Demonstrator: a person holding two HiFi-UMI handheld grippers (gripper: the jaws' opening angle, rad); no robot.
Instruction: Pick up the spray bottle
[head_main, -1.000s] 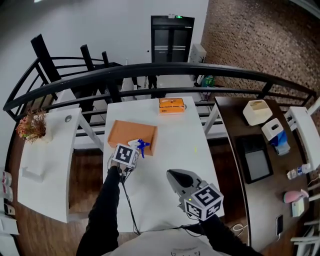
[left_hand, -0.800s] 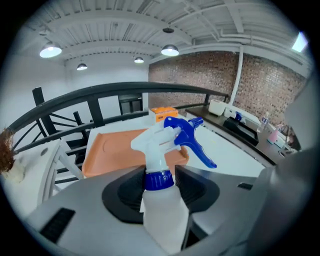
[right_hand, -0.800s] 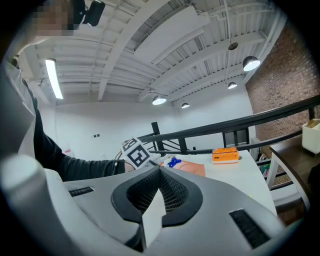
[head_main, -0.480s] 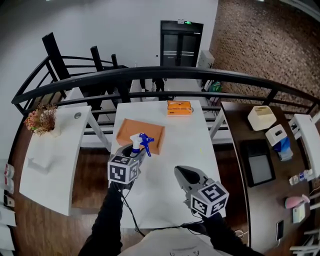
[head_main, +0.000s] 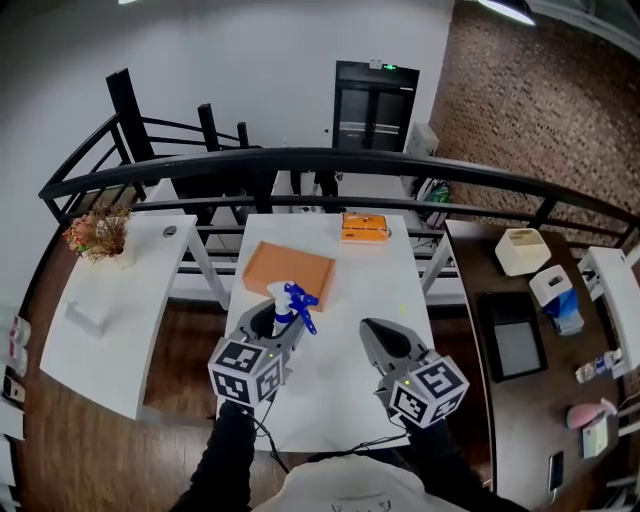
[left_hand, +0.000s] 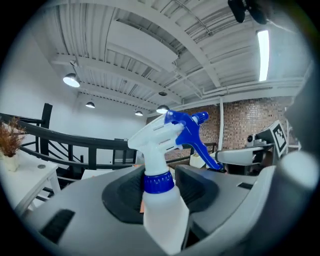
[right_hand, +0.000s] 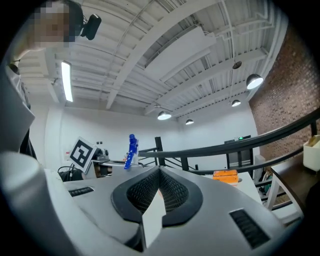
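The spray bottle (head_main: 291, 301) is white with a blue cap and trigger. My left gripper (head_main: 274, 321) is shut on its body just under the blue collar and holds it upright above the white table (head_main: 350, 282). In the left gripper view the spray bottle (left_hand: 162, 156) stands between the two dark pads (left_hand: 195, 186), with the trigger pointing right. My right gripper (head_main: 385, 338) is held over the table's near right part, shut with nothing in it. In the right gripper view the jaws of my right gripper (right_hand: 159, 172) meet at their tips, and the spray bottle (right_hand: 131, 149) shows far off to the left.
An orange board (head_main: 288, 272) lies on the table beyond the bottle, and an orange box (head_main: 363, 226) sits at the far edge. A black railing (head_main: 330, 165) runs behind. A white side table with a dried plant (head_main: 100, 232) stands left, a brown counter (head_main: 512, 385) right.
My left gripper has lifted the spray bottle off the orange board and drawn it up and nearer to me. The right gripper has kept its place, shut.
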